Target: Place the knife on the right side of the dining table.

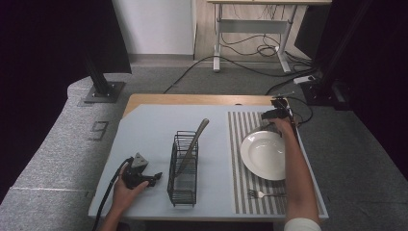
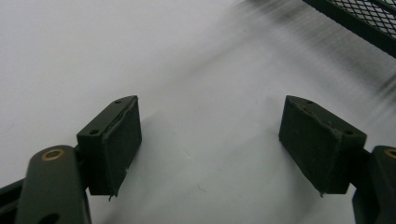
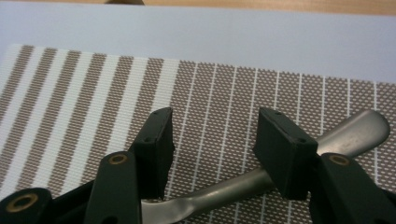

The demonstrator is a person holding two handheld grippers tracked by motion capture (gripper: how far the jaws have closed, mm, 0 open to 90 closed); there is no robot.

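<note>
Over on the counter (image 1: 144, 125) we've got the right hand-held gripper (image 3: 212, 140) open above a metal utensil handle (image 3: 219, 189) on the striped placemat (image 3: 93, 93) just behind the plate (image 1: 262, 154), left hand-held gripper (image 2: 210, 140) wide open beside the wire basket (image 1: 184, 168).

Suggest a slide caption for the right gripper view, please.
Open right tool poised over a metal utensil handle on the striped placemat.
</note>
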